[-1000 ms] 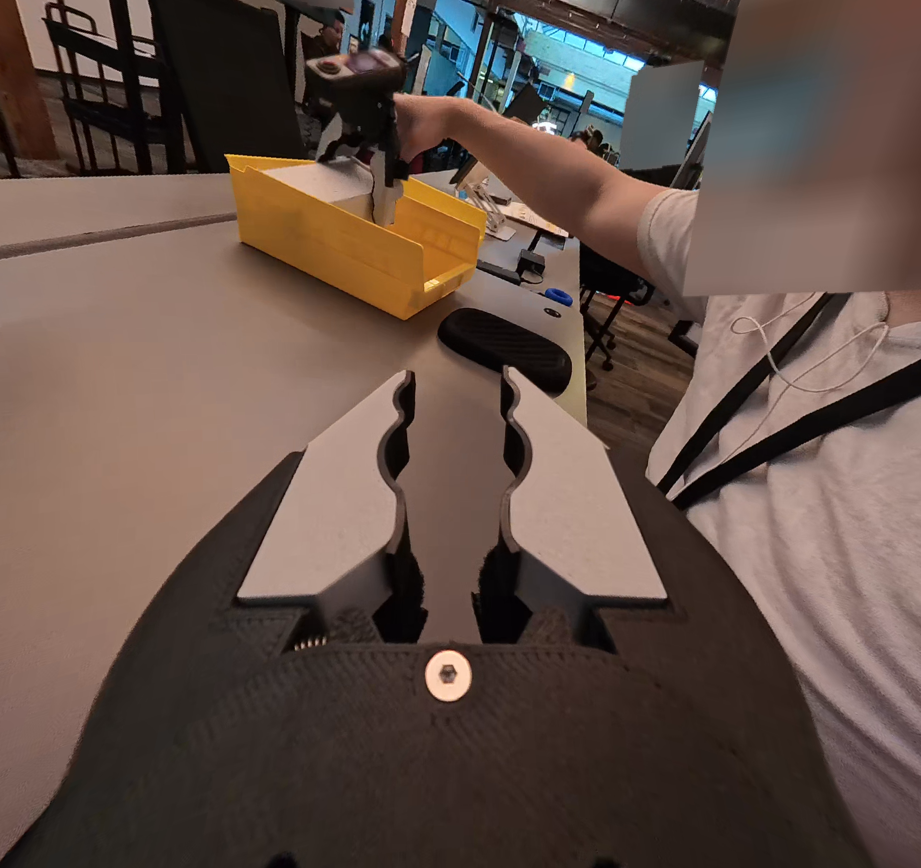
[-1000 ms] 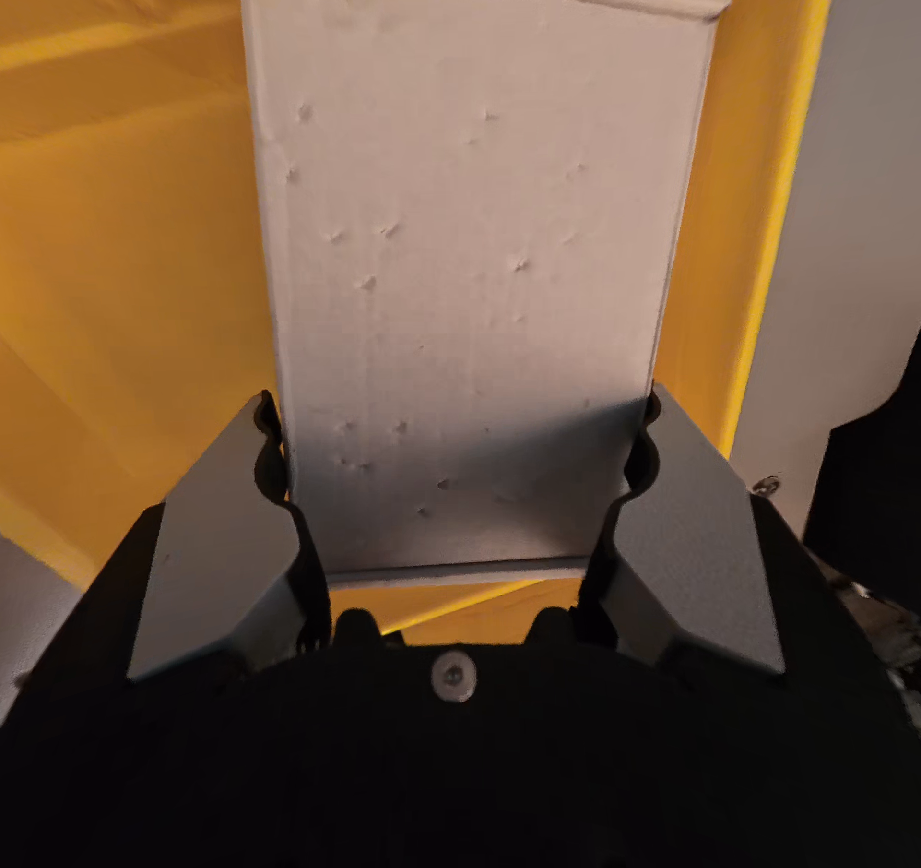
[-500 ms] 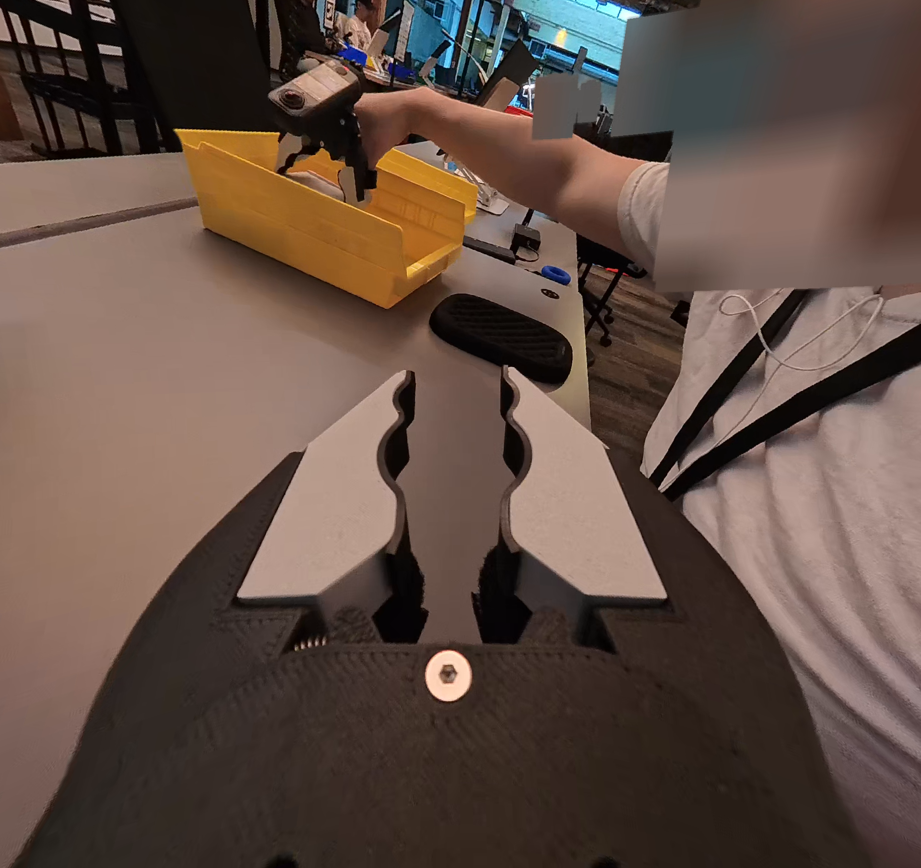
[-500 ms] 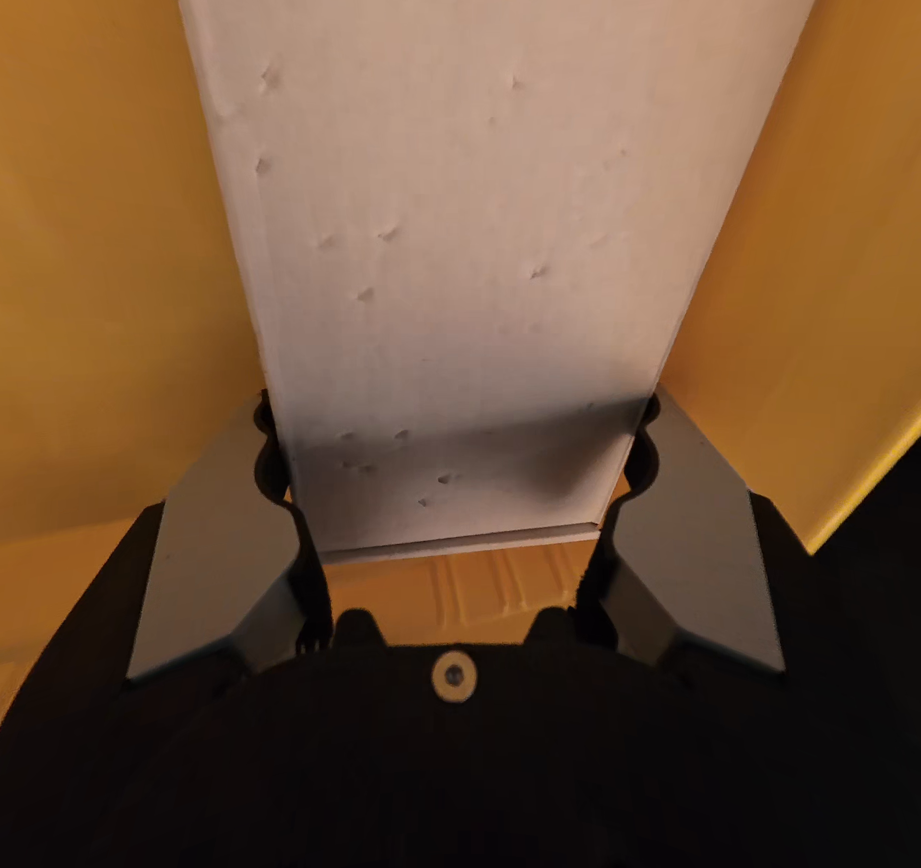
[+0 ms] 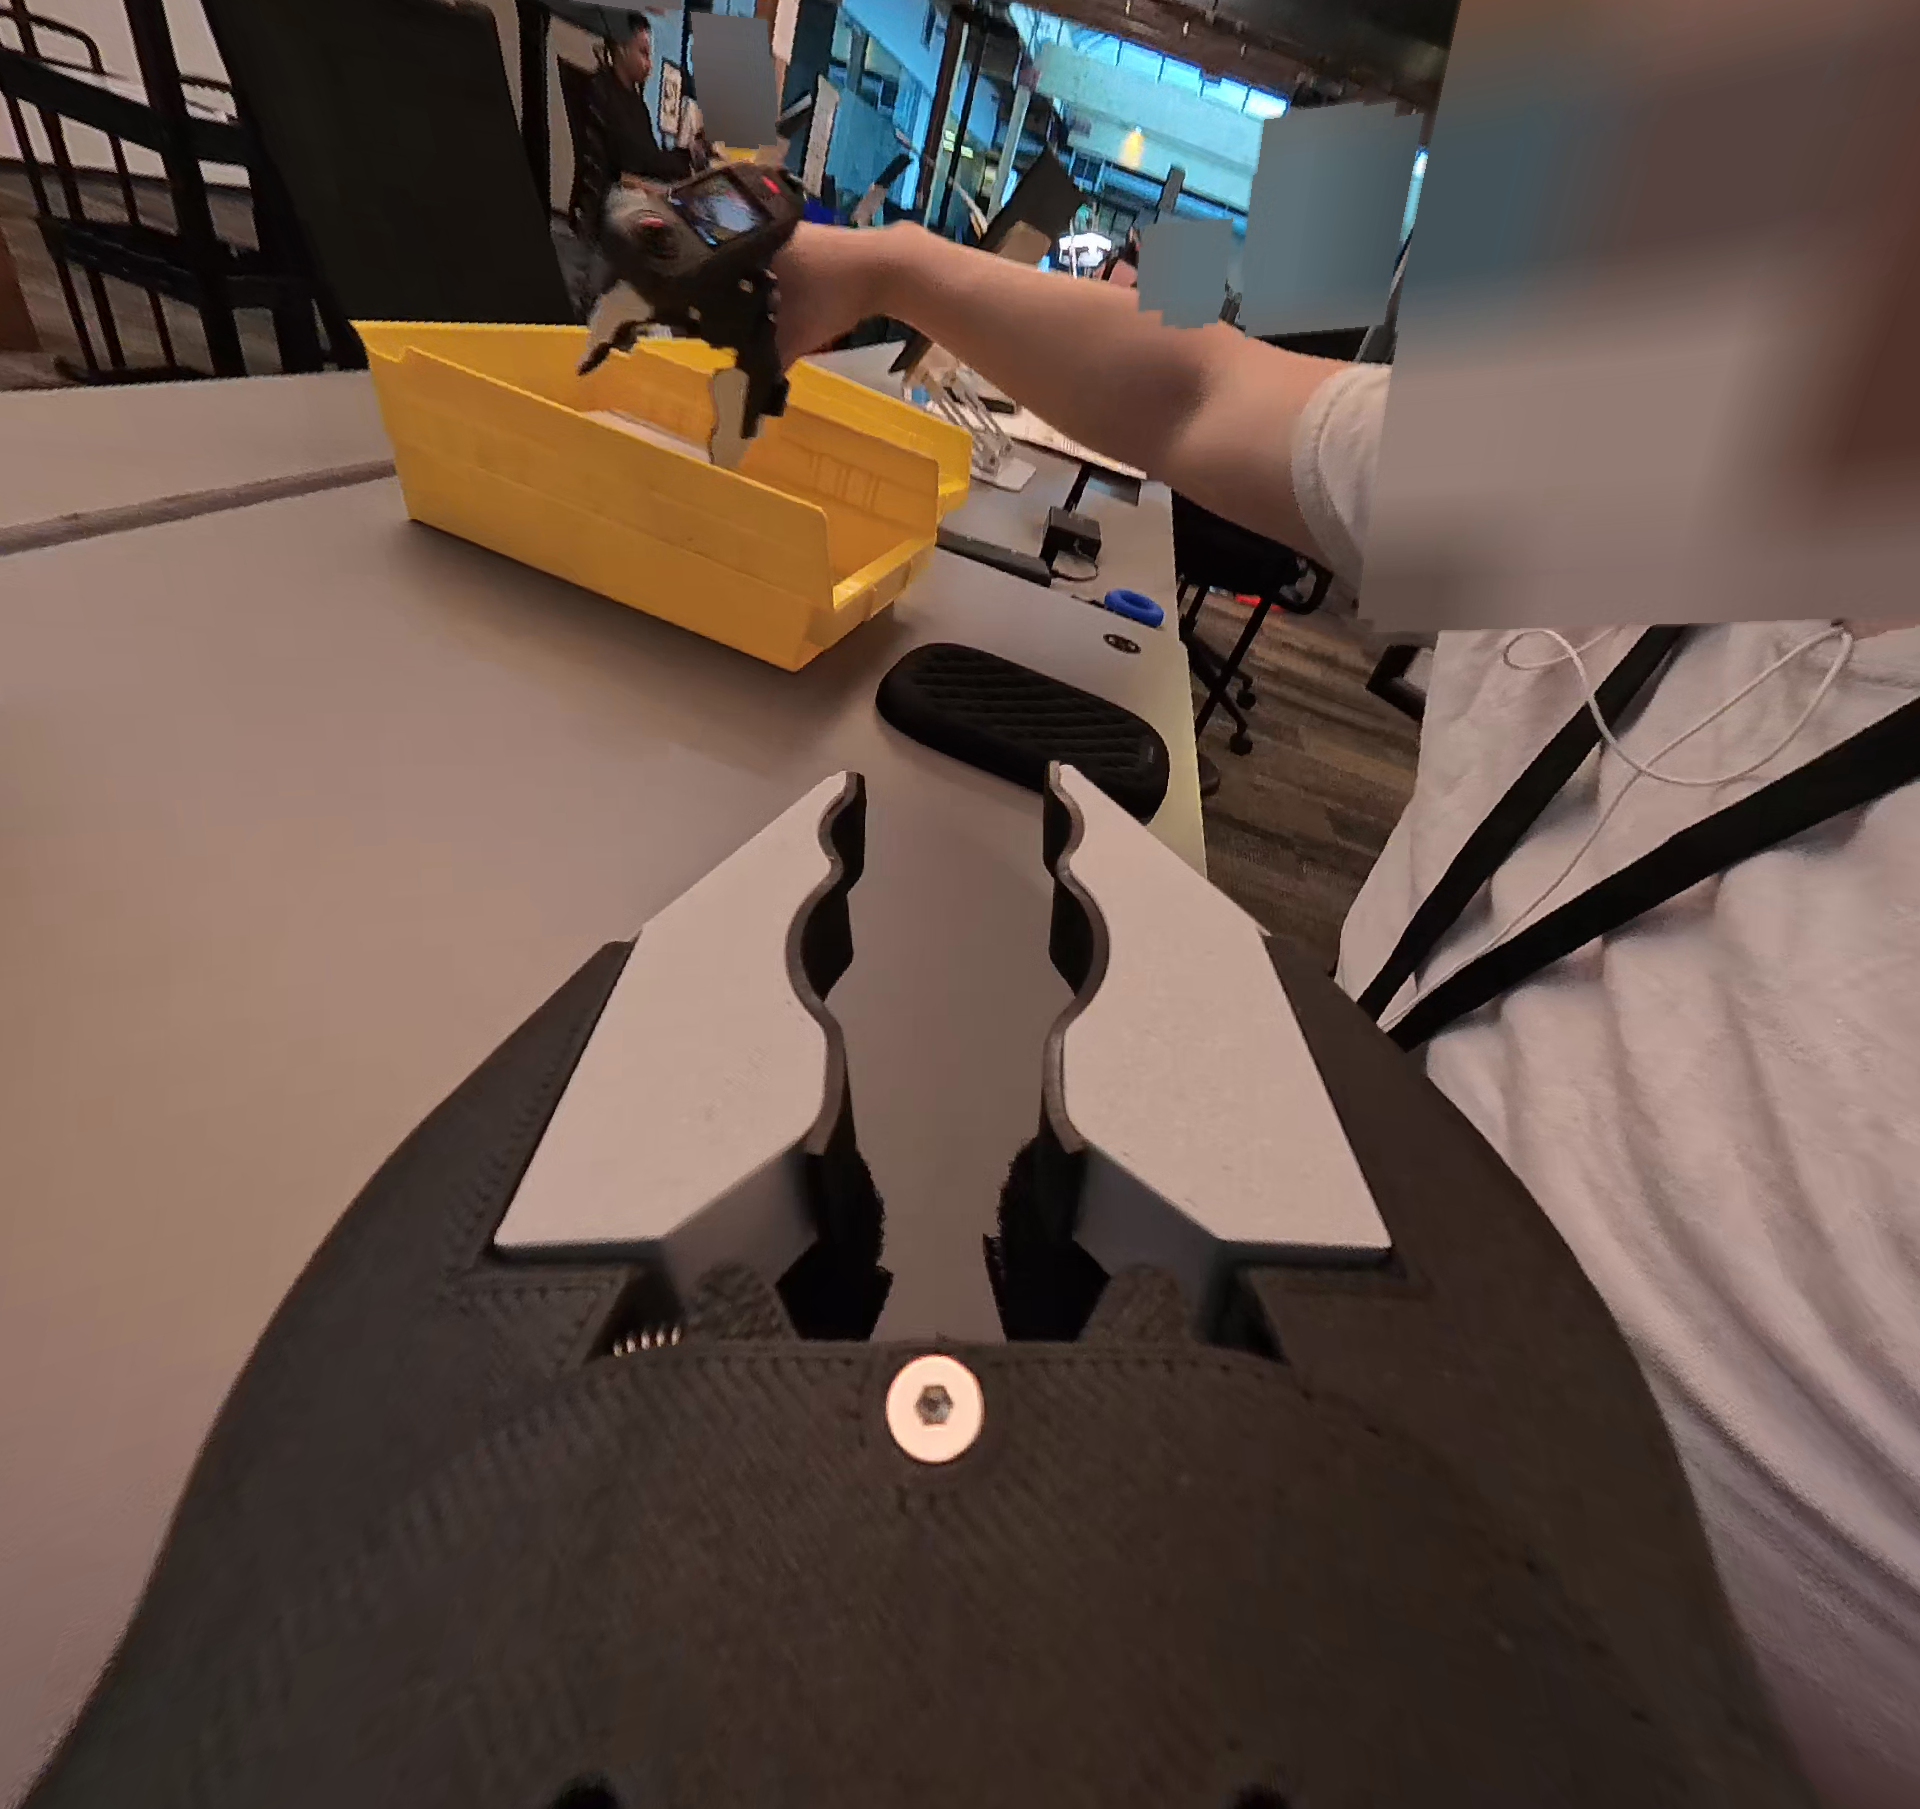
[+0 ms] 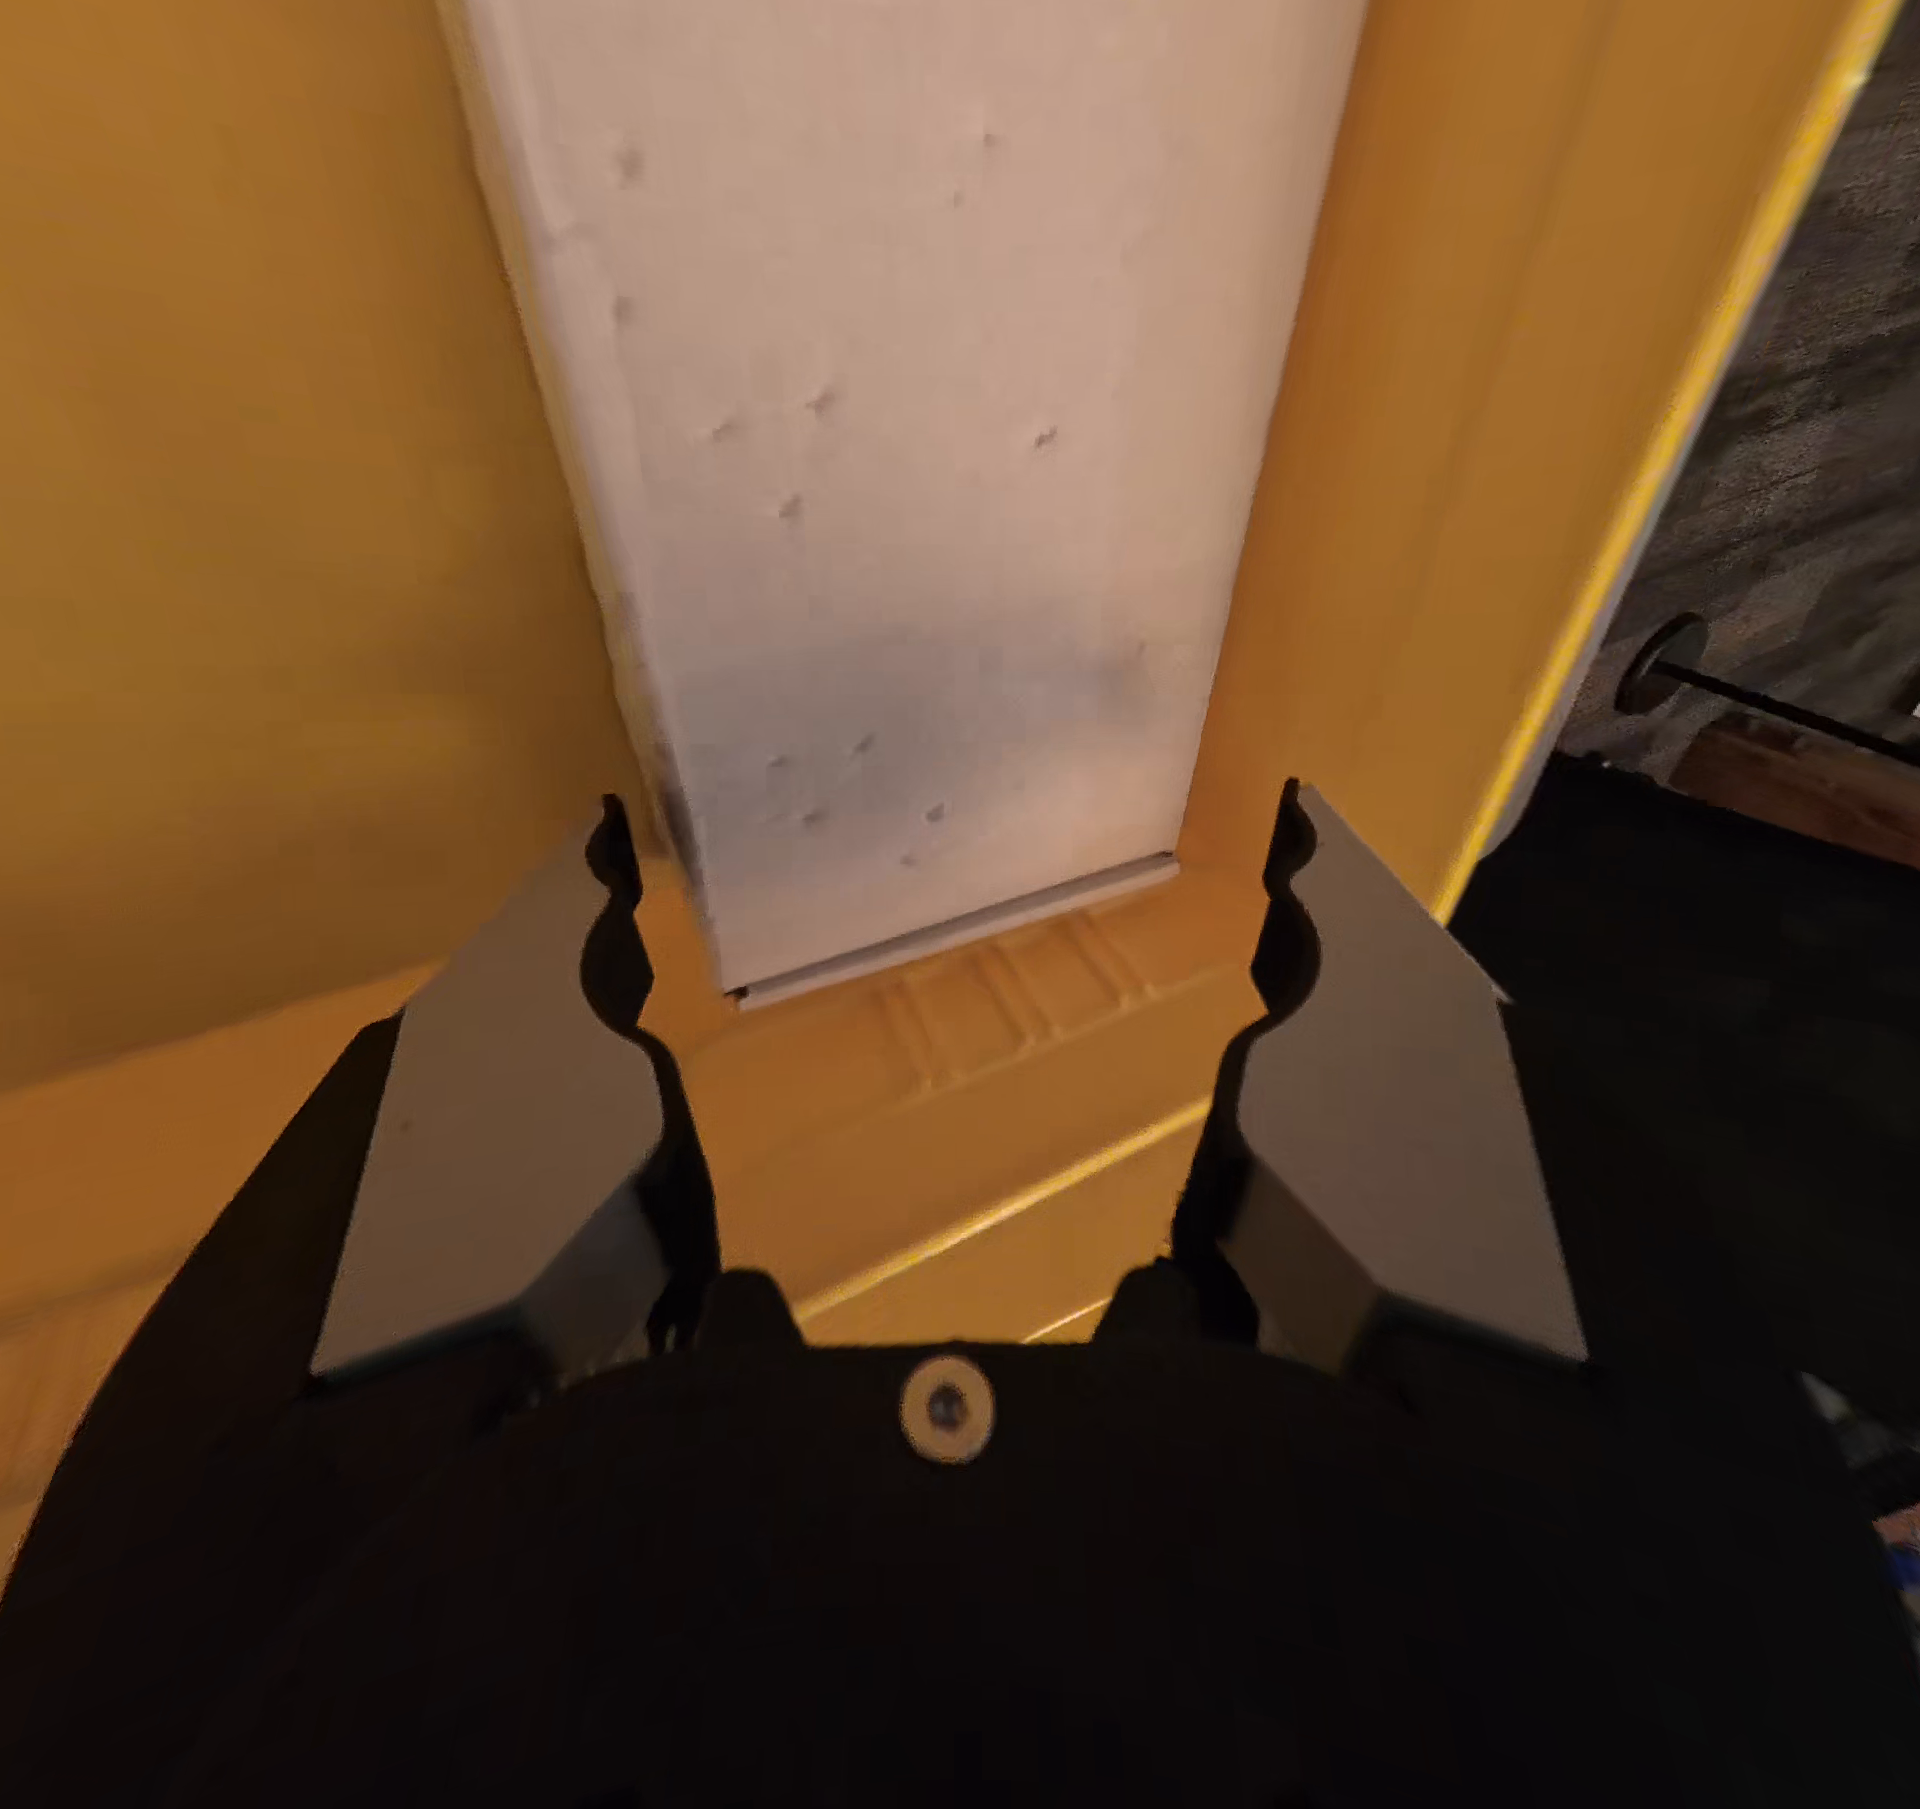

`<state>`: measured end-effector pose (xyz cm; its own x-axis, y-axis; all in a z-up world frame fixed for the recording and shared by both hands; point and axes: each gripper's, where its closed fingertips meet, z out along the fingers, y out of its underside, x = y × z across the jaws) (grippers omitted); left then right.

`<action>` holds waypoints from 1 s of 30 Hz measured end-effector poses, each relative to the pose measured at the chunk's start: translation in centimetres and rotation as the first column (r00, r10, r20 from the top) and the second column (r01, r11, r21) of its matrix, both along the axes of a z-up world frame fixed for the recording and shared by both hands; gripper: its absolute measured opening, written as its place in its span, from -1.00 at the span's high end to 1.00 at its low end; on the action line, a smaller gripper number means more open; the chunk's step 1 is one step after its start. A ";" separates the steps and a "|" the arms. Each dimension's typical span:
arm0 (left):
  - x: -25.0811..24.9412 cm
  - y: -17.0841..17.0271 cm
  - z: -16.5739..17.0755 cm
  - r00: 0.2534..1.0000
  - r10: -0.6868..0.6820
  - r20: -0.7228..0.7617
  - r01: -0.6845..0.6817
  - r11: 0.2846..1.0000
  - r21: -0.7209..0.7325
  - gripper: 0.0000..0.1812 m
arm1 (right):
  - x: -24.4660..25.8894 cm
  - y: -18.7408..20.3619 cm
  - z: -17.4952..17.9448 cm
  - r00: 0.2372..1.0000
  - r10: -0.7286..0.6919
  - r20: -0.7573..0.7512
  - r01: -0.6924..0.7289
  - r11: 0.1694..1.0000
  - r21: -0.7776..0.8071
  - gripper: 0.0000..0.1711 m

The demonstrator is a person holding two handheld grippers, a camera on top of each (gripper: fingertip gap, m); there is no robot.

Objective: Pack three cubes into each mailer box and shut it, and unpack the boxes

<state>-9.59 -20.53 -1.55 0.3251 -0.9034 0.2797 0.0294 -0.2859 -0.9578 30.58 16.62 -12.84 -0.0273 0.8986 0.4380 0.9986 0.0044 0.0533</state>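
Observation:
A shut white mailer box (image 6: 904, 388) lies flat on the floor of a yellow bin (image 6: 239, 429). My right gripper (image 6: 948, 809) is open and empty, just above the box's near end, with its fingers clear of the box's sides. In the left wrist view the right gripper (image 5: 675, 388) hangs over the yellow bin (image 5: 623, 502), and a sliver of the white box (image 5: 634, 429) shows inside. My left gripper (image 5: 954, 785) is open and empty, low over the grey table (image 5: 312, 824), well short of the bin. No cubes are in view.
A black oval pad (image 5: 1023, 715) lies on the table near its right edge, between my left gripper and the bin. A blue ring (image 5: 1132, 606) sits farther back. The person's torso (image 5: 1662, 1136) is close on the right. Dark floor (image 6: 1787, 388) shows past the bin's right wall. One gripper's finger ends stand about 55 centimetres off the other's.
My right gripper lowered the mailer box into the yellow bin, then opened, let it go and drew back. The left gripper stayed open over the table.

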 end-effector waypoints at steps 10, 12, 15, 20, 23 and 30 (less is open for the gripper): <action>-8.1 4.0 3.1 0.941 0.338 -0.031 -0.329 0.932 0.153 0.60 | -9.3 -5.8 15.3 0.687 0.151 -0.711 0.162 0.922 0.352 -0.40; -11.6 5.6 4.1 0.847 0.520 -0.110 -0.475 0.833 0.283 0.56 | -11.6 -8.2 19.4 0.490 0.235 -0.840 0.231 0.894 0.384 -0.40; -18.5 7.8 5.7 0.585 0.785 -0.206 -0.641 0.602 0.475 0.43 | -14.1 -10.6 22.5 0.337 0.315 -0.887 0.310 0.853 0.420 -0.46; -26.1 12.1 5.6 0.361 0.828 -0.430 -0.630 0.556 0.541 -0.02 | -21.2 -13.4 24.2 0.326 0.354 -0.877 0.239 0.867 0.438 -0.46; -27.9 15.7 2.7 0.352 0.676 -0.648 -0.503 0.720 0.478 -0.20 | -25.8 -15.5 25.3 0.334 0.408 -0.850 0.128 0.873 0.470 -0.47; -31.7 20.2 -5.0 0.193 0.285 -0.939 -0.281 0.933 0.226 -0.17 | -32.7 -17.6 24.2 0.390 0.434 -0.812 -0.043 0.889 0.455 -0.47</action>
